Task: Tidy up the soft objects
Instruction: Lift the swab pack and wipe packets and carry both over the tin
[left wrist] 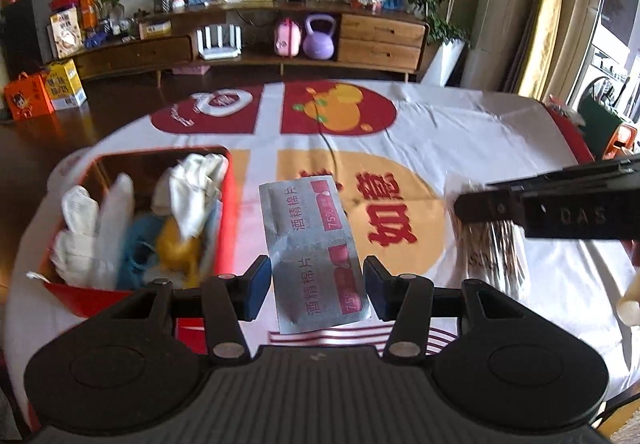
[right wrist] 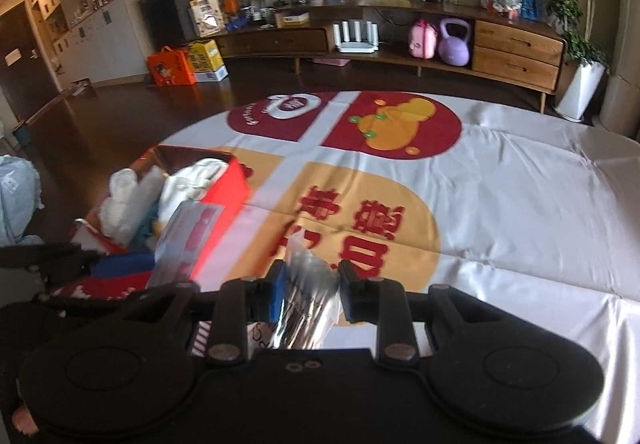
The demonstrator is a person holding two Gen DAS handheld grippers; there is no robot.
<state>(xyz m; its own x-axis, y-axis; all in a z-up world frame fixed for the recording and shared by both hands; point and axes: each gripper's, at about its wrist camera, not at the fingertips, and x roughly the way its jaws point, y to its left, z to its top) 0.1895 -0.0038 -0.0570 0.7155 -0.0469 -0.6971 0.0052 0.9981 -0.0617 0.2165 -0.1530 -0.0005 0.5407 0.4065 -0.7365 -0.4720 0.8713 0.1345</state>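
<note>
Soft objects, mostly white cloths with blue and yellow pieces, fill a red box (left wrist: 228, 212) near the left edge of a table draped in a white cloth (left wrist: 460, 132) printed with red and orange panels. A silver strip of two alcohol-pad sachets (left wrist: 310, 244) is gripped between the blue pads of the left gripper (left wrist: 318, 286), pinched by its lower sachet while the upper one stands free, just right of the box's red wall. The right gripper (right wrist: 310, 294) is clamped on a clear packet of thin brown sticks (right wrist: 308, 300), its contents blurred; in the left wrist view that packet hangs below the black fingers at the right edge of the frame. Beyond both grippers the cloth lies bare toward the far rim and to the right, creased but unobstructed. Past the table's far edge, dark floor separates it from a long wooden sideboard (right wrist: 516, 52).
</note>
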